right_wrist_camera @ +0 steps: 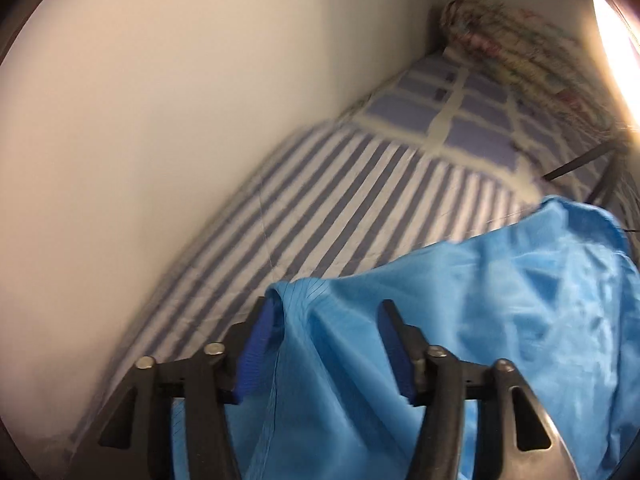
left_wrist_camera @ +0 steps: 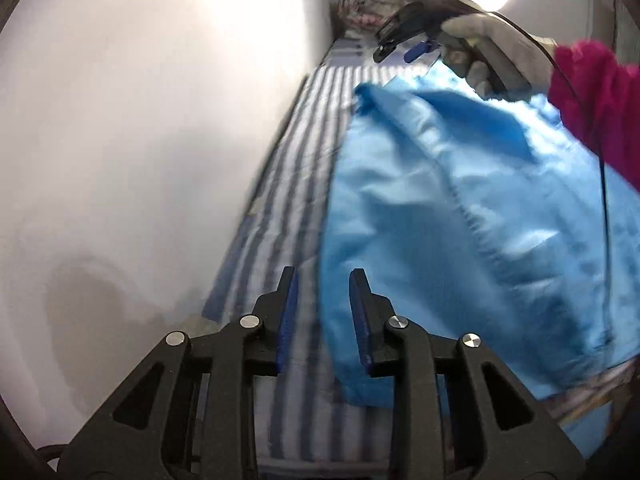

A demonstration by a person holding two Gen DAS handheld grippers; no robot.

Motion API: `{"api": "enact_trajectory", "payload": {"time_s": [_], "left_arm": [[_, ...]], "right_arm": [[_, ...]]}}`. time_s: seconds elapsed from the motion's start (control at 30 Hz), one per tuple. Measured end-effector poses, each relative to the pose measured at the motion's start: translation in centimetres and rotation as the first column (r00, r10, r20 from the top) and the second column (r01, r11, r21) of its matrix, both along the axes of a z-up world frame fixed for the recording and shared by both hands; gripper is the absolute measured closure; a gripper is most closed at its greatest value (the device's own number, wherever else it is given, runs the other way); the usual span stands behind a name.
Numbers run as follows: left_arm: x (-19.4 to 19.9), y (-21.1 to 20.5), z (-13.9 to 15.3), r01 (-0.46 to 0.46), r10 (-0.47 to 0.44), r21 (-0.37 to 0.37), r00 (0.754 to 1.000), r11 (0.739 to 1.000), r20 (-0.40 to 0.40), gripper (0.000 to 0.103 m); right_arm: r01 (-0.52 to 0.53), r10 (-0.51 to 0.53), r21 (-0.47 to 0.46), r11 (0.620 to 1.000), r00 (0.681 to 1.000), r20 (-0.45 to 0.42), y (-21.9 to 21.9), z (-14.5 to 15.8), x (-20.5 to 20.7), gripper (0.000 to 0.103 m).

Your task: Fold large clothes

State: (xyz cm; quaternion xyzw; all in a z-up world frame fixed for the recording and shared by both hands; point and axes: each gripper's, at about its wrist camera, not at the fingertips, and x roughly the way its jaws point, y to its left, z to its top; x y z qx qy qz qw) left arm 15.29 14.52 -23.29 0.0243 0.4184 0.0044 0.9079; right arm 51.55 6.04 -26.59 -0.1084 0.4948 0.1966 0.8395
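While spread apart over the blue garment (right_wrist_camera: 460, 320), right hand-held gripper (right_wrist_camera: 326, 344) grips nothing; left hand-held gripper (left_wrist_camera: 324, 312) likewise released beside its edge. Garment heaped on the striped bed (right_wrist_camera: 340, 200). Probably regrasping: next, pinch corners and lay flat.

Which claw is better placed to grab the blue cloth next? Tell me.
Right. The right claw is open with the cloth bunched between its fingers; the left claw is open beside the cloth's edge, over the striped sheet.
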Motion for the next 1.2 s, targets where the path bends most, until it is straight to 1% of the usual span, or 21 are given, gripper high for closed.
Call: {"api": "enact_trajectory", "payload": {"time_s": [0.03, 0.1, 0.2, 0.27, 0.33, 0.4, 0.5, 0.57, 0.63, 0.7, 0.77, 0.83, 0.87, 0.9, 0.97, 1.03, 1.07, 1.1, 1.13, 1.17, 1.2], "left_arm": [[0.1, 0.0, 0.4, 0.006, -0.006, -0.018, 1.0, 1.0, -0.004, 0.075], [-0.4, -0.8, 2.1, 0.052, -0.052, -0.087, 0.999, 0.995, 0.001, 0.068], [-0.1, -2.3, 3.9, 0.111, -0.114, -0.151, 0.993, 0.982, -0.014, 0.067], [0.5, -3.5, 5.0, 0.156, -0.169, -0.196, 0.984, 0.968, -0.049, 0.067], [1.4, -4.9, 5.5, 0.166, -0.188, -0.233, 0.979, 0.958, -0.077, 0.067], [2.5, -5.8, 5.4, 0.165, -0.209, -0.289, 0.969, 0.943, -0.132, 0.066], [3.4, -7.3, 4.1, 0.129, -0.205, -0.341, 0.958, 0.931, -0.198, 0.066], [3.6, -8.3, 2.6, 0.107, -0.205, -0.375, 0.951, 0.921, -0.231, 0.066], [3.6, -9.1, 0.5, 0.068, -0.192, -0.407, 0.943, 0.911, -0.271, 0.066], [3.4, -9.4, -2.2, 0.01, -0.176, -0.453, 0.929, 0.892, -0.325, 0.066], [3.1, -9.1, -4.0, -0.036, -0.141, -0.453, 0.926, 0.891, -0.35, 0.066], [2.8, -8.7, -5.9, -0.103, -0.115, -0.493, 0.913, 0.864, -0.391, 0.066], [2.8, -8.6, -6.6, -0.126, -0.11, -0.513, 0.908, 0.849, -0.405, 0.065], [2.8, -8.6, -7.1, -0.141, -0.105, -0.522, 0.904, 0.841, -0.414, 0.065], [2.8, -8.9, -7.7, -0.149, -0.099, -0.528, 0.906, 0.836, -0.411, 0.066], [2.9, -9.6, -7.9, -0.128, -0.11, -0.527, 0.911, 0.84, -0.397, 0.066], [2.9, -10.1, -7.8, -0.108, -0.118, -0.516, 0.915, 0.85, -0.386, 0.071], [3.0, -10.7, -7.7, -0.08, -0.125, -0.49, 0.92, 0.868, -0.372, 0.096], [3.1, -10.9, -7.6, -0.068, -0.125, -0.468, 0.921, 0.881, -0.369, 0.103], [3.0, -11.2, -7.5, -0.048, -0.125, -0.436, 0.925, 0.899, -0.359, 0.103], [3.0, -11.2, -7.4, -0.044, -0.119, -0.423, 0.929, 0.905, -0.351, 0.103]], "right_arm": [[0.007, -0.008, 0.024, 1.0, 1.0, 0.011, -1.1, 1.6, -0.7, 0.044], [0.014, -0.015, 0.063, 0.998, 1.0, 0.024, -3.6, 4.5, -2.5, 0.044], [0.005, -0.009, 0.084, 0.996, 0.999, 0.048, -7.4, 8.0, -6.8, 0.044], [0.0, -0.006, 0.08, 0.997, 0.998, 0.068, -10.1, 9.8, -10.5, 0.044], [0.0, -0.007, 0.098, 0.995, 0.998, 0.068, -12.8, 11.0, -14.2, 0.044], [0.008, -0.015, 0.112, 0.994, 0.998, 0.06, -15.4, 11.6, -17.8, 0.044], [0.024, -0.032, 0.109, 0.994, 0.997, 0.068, -18.9, 11.7, -23.7, 0.044], [0.043, -0.05, 0.104, 0.994, 0.997, 0.066, -21.1, 11.0, -26.8, 0.044], [0.076, -0.079, 0.119, 0.99, 0.997, 0.025, -23.4, 9.2, -29.8, 0.044], [0.103, -0.102, 0.131, 0.986, 0.995, -0.018, -24.8, 7.1, -31.8, 0.044], [0.136, -0.125, 0.148, 0.98, 0.989, -0.081, -25.6, 4.6, -32.8, 0.044], [0.169, -0.138, 0.182, 0.969, 0.975, -0.173, -26.1, 1.7, -33.3, 0.044], [0.17, -0.134, 0.188, 0.967, 0.973, -0.19, -26.0, 0.9, -33.8, 0.044], [0.165, -0.128, 0.181, 0.97, 0.971, -0.202, -25.7, -0.1, -34.0, 0.044], [0.145, -0.109, 0.151, 0.978, 0.969, -0.222, -24.9, -1.6, -34.4, 0.044], [0.132, -0.086, 0.157, 0.979, 0.96, -0.268, -24.1, -3.1, -34.3, 0.045], [0.128, -0.079, 0.16, 0.979, 0.956, -0.284, -23.9, -3.5, -34.2, 0.047], [0.122, -0.07, 0.16, 0.979, 0.952, -0.298, -23.4, -4.1, -34.0, 0.053], [0.12, -0.069, 0.151, 0.981, 0.95, -0.306, -23.1, -4.5, -33.7, 0.058], [0.119, -0.067, 0.151, 0.981, 0.947, -0.314, -22.9, -4.9, -33.4, 0.07], [0.117, -0.059, 0.158, 0.98, 0.941, -0.333, -22.7, -5.4, -33.2, 0.077]]}}
